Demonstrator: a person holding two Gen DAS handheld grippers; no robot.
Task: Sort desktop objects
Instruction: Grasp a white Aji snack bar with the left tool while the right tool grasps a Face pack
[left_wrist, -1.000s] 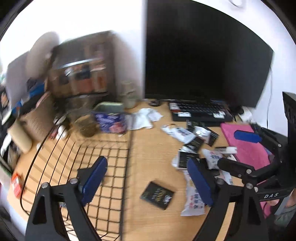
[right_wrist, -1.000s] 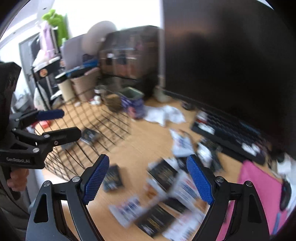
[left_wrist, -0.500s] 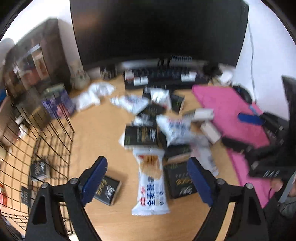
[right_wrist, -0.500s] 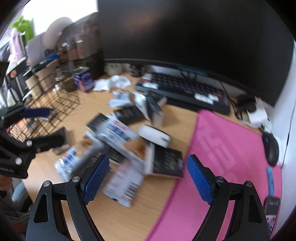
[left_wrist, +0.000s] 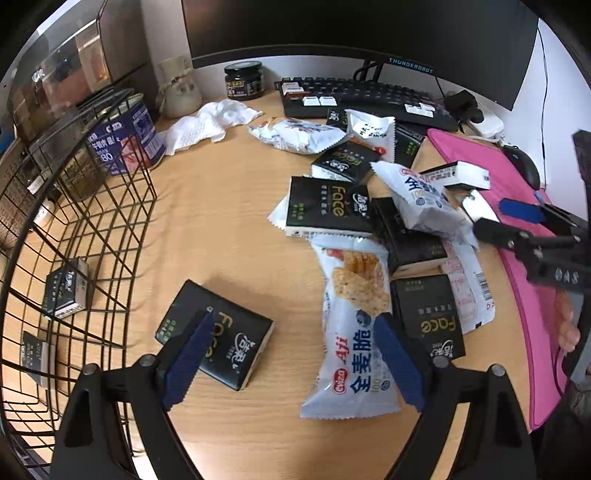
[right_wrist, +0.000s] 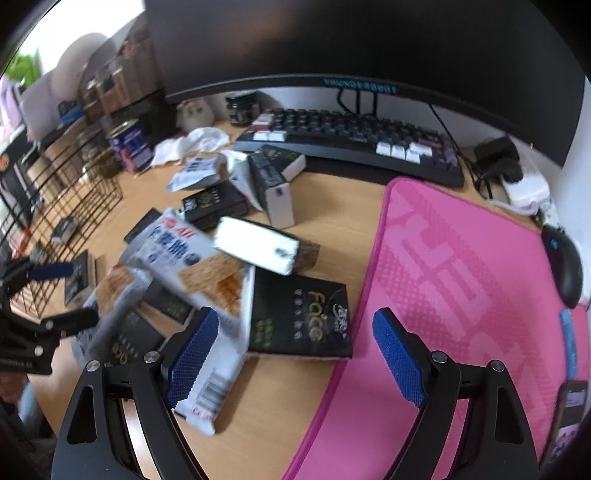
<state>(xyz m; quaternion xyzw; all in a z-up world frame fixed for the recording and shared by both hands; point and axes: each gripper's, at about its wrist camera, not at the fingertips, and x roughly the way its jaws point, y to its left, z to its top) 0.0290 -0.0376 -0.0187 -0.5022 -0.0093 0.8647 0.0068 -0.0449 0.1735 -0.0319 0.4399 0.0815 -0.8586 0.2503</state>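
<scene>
A heap of black "Face" tissue packs (left_wrist: 327, 205) and white cracker bags (left_wrist: 356, 325) lies on the wooden desk. One black pack (left_wrist: 216, 334) lies apart, just under my left finger pad. My left gripper (left_wrist: 291, 363) is open and empty above the desk. A black wire basket (left_wrist: 85, 236) on the left holds two black packs (left_wrist: 64, 291). My right gripper (right_wrist: 295, 354) is open and empty, above a black pack (right_wrist: 299, 325) at the pink mat's edge. It also shows in the left wrist view (left_wrist: 509, 221) at right.
A pink desk mat (right_wrist: 469, 280) covers the right side, with a mouse (right_wrist: 565, 266) on it. A keyboard (right_wrist: 354, 144) and monitor (right_wrist: 332, 44) stand at the back. A blue tin (left_wrist: 125, 136), a dark jar (left_wrist: 243, 81) and a crumpled white cloth (left_wrist: 207, 122) sit back left.
Both grippers have swung from the basket side to the right, over the heap, and lowered toward it. The left now hangs over the lone black pack. Both stayed open.
</scene>
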